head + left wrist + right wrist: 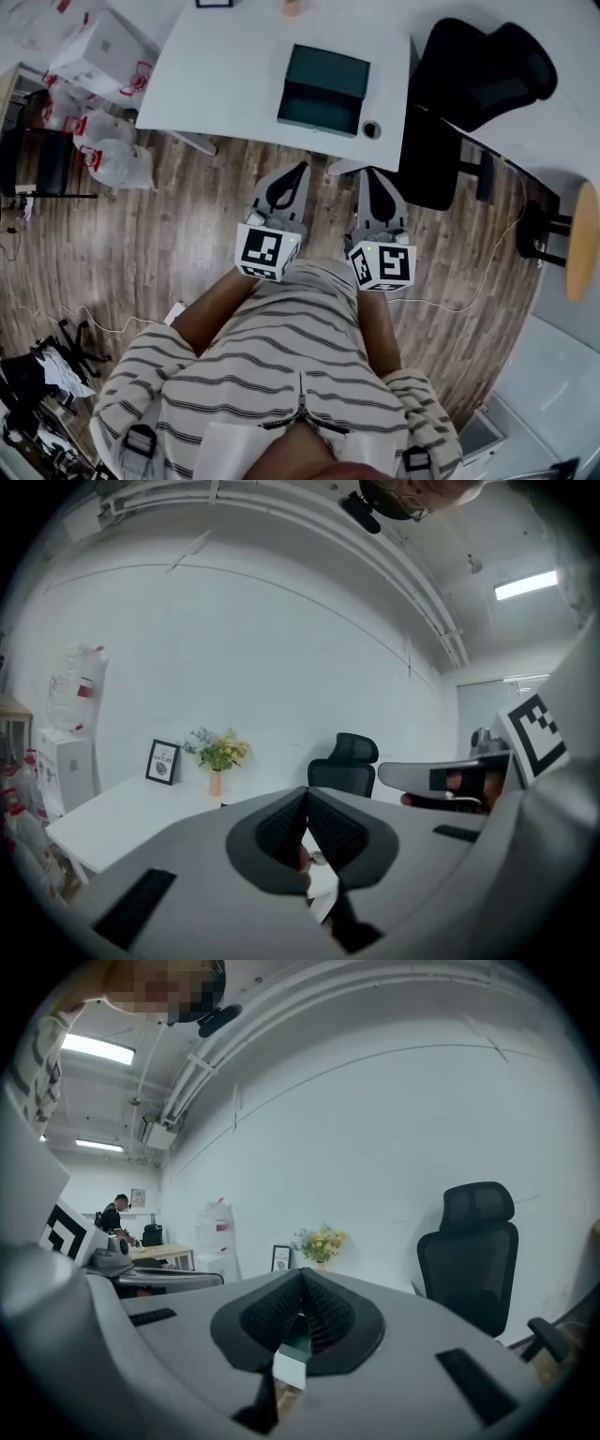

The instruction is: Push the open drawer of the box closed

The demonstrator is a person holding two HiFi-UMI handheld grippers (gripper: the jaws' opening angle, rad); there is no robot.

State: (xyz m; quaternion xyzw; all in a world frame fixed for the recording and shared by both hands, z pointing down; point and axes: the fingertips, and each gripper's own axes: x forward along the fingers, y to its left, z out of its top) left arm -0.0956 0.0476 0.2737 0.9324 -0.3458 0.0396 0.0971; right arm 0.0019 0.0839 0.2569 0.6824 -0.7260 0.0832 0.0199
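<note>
A: While the grippers hang this close to the body, what state are they in?
B: The left gripper point(298, 173) has its jaws pressed together with nothing in them. The right gripper point(368, 178) is the same, tips meeting, empty. Both point out over the floor point(169, 234), well short of the table point(234, 84).
A: And the drawer point(317, 111)?
B: It juts out of the box point(328, 67) toward the person, near the table's front edge, with its front panel facing the grippers. A small round thing point(371, 129) lies just to its right, apart from it.
A: How do you think it handles?
B: It looks small, stiff and light, so I judge the drawer slides easily. The catch is that the whole box may skate back on the smooth tabletop when pushed.
A: So where to make contact?
B: No pinch needed, since closed jaws make a blunt pusher. I'd press the middle of the drawer's front panel, square on, so it doesn't skew and jam. The other gripper could brace the box's far side or rest on its top.
A: Anything fragile?
B: I can't tell the material. Thin walls could dent, so a slow, steady push seems wise
</note>
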